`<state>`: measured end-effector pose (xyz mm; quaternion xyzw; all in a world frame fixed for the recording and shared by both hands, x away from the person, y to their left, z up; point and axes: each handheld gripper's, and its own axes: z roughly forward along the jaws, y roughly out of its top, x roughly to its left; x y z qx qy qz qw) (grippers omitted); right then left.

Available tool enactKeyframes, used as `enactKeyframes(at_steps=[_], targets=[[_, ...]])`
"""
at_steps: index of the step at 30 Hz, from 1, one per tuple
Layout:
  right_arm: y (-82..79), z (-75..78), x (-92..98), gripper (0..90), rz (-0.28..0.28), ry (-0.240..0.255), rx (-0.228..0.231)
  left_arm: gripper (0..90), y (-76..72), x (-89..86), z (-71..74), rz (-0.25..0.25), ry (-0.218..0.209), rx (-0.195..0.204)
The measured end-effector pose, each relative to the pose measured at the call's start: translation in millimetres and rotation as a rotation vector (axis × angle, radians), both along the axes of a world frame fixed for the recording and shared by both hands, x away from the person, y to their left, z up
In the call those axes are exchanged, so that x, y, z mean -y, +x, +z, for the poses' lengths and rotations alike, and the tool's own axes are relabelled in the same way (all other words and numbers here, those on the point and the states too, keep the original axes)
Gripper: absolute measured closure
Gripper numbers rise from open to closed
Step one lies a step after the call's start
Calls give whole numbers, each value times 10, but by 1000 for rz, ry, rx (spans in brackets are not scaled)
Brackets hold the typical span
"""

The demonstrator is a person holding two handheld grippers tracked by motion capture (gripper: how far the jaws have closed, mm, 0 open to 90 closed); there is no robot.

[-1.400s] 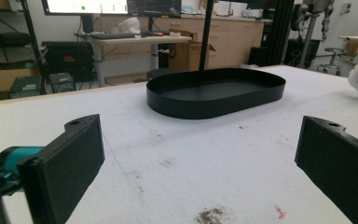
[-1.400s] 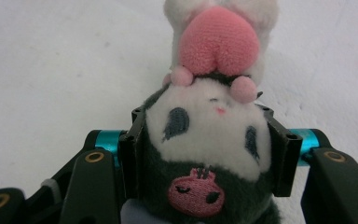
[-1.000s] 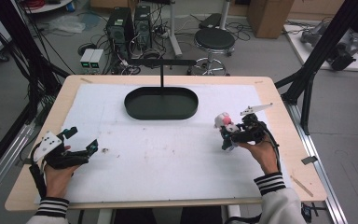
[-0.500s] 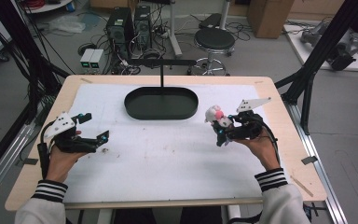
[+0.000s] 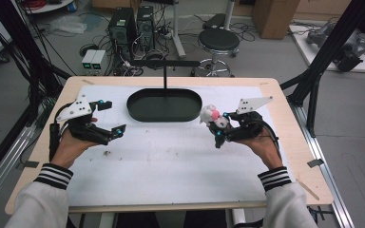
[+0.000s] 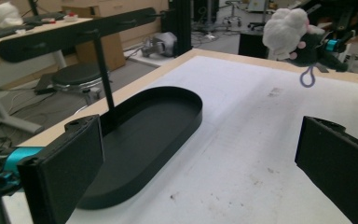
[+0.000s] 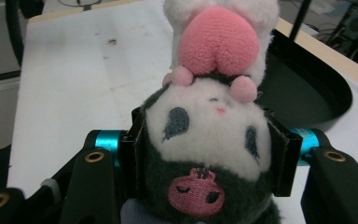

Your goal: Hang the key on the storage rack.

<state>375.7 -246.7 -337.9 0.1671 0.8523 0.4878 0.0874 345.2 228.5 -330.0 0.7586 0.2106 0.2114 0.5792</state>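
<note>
The right gripper (image 5: 217, 129) is clamped on a plush toy (image 5: 212, 117), its two black jaws pressing the toy's dark-and-white head from either side; in the right gripper view the toy (image 7: 214, 126) hangs head toward the camera, with a pink heart at its far end and a small pink embroidered face near the jaws. The toy is held clear of the tabletop (image 5: 171, 161), over its right half and just off the right end of the black oval tray (image 5: 164, 105). The tray sits near the middle of the far edge, and a thin black post with a crossbar (image 5: 165, 63) rises from its far side. The left gripper (image 5: 110, 119) is over the left part of the tabletop, near the left edge, with its jaws standing wide apart and nothing between them. In the left gripper view the tray (image 6: 154, 135) lies ahead between the jaws, and farther off the toy (image 6: 286, 30) shows in the other gripper, a small loop (image 6: 307, 77) dangling below it. A white sheet covers most of the tabletop and carries a few dark specks (image 5: 107, 153).
</note>
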Motion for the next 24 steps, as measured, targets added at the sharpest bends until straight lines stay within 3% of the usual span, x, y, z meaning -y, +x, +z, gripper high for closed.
enactKeyframes(at_steps=[8, 13, 24], targets=[[31, 39, -180, 442, 88, -23, 41, 17, 87, 201, 143, -69, 59, -16], [33, 66, -238, 442, 117, -28, 47, 17, 126, 340, 212, -141, 82, -18], [57, 123, -403, 446, 177, -76, 63, 17, 150, 692, 238, -258, 170, -33]])
